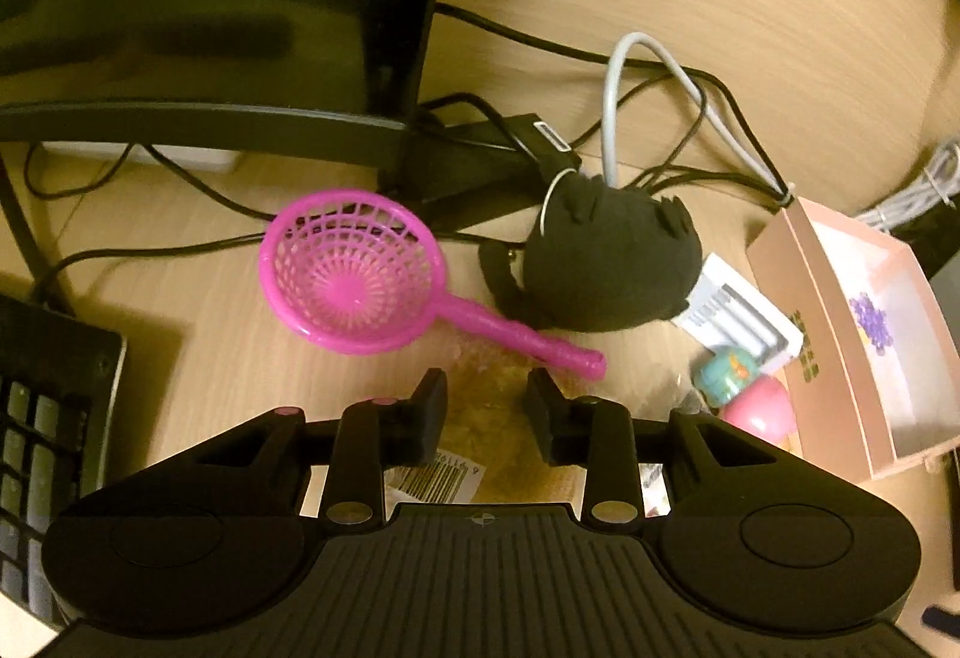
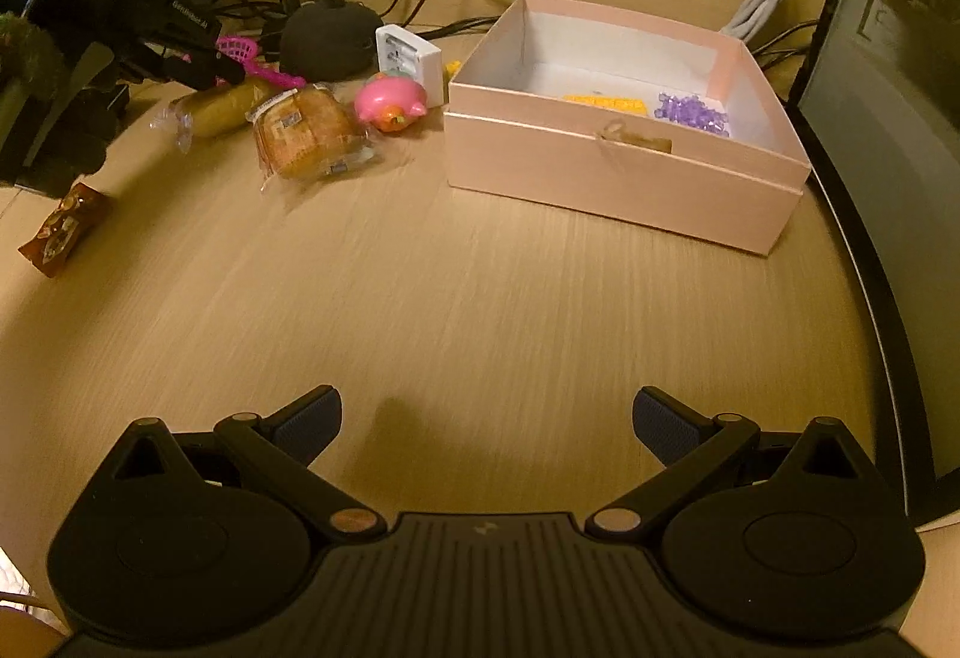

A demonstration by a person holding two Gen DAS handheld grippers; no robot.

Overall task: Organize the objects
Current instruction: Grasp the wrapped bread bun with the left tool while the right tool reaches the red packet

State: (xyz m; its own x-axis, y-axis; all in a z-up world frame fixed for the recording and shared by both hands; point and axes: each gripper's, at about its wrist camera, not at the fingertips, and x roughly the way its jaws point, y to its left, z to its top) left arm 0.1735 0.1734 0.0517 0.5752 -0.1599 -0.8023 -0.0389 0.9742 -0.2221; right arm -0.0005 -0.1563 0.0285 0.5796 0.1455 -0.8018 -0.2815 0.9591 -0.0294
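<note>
Since the pink box (image 2: 624, 178) already holds purple beads (image 2: 693, 113), I read it as the collection point. My left gripper (image 1: 487, 394) straddles the wrapped bread (image 1: 498, 418), jaws part-open; whether they touch it, I cannot tell. Right gripper (image 2: 486, 421) gapes wide, holding nothing, above bare desk (image 2: 450, 286).

Wrapped muffin (image 2: 309, 133) on desk, left of open pink box (image 2: 624, 178)
</note>
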